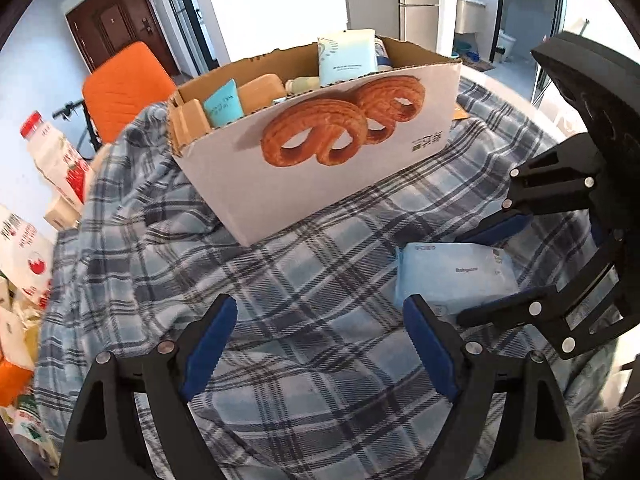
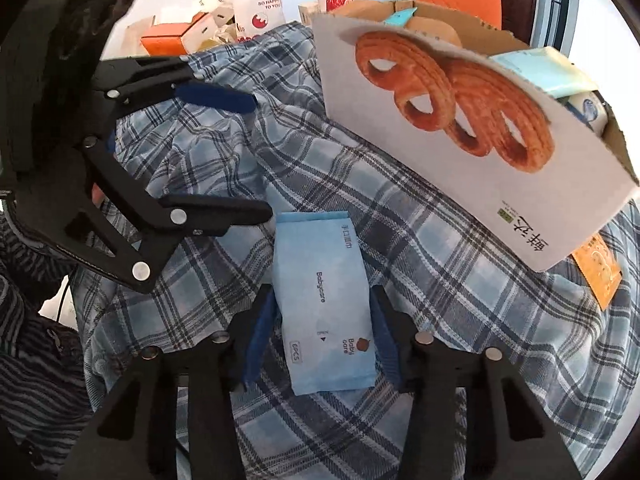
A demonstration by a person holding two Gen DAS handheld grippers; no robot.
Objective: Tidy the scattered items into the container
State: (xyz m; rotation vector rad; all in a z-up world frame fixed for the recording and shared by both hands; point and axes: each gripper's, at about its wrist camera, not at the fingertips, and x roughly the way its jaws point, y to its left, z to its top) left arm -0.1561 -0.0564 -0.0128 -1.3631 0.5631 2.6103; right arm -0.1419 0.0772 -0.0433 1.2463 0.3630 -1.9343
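On the blue plaid cloth (image 2: pixel 440 240), one pale blue wipes packet (image 2: pixel 326 304) sits between the right gripper's (image 2: pixel 320 344) spread fingers, contact unclear; the left gripper (image 1: pixel 320 348) gapes empty beside one white cardboard box (image 1: pixel 320 168).

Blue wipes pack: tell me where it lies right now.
The wipes pack lies flat on the plaid cloth, between the right tongs' open pads, in front of the box.

This is a lived-in home. A dark brown panelled entrance door (image 1: pixel 120 28) with a handle lock stands at the far left, behind an orange padded chair (image 1: pixel 124 88). At the far right, a doorway opens onto a white bathroom washbasin (image 1: pixel 469 14). Nearer, a blue-and-white plaid fabric cloth (image 1: pixel 320 264) covers the tabletop, and white strawberry-printed drink bottles (image 1: pixel 56 156) sit among packaged groceries on the left.
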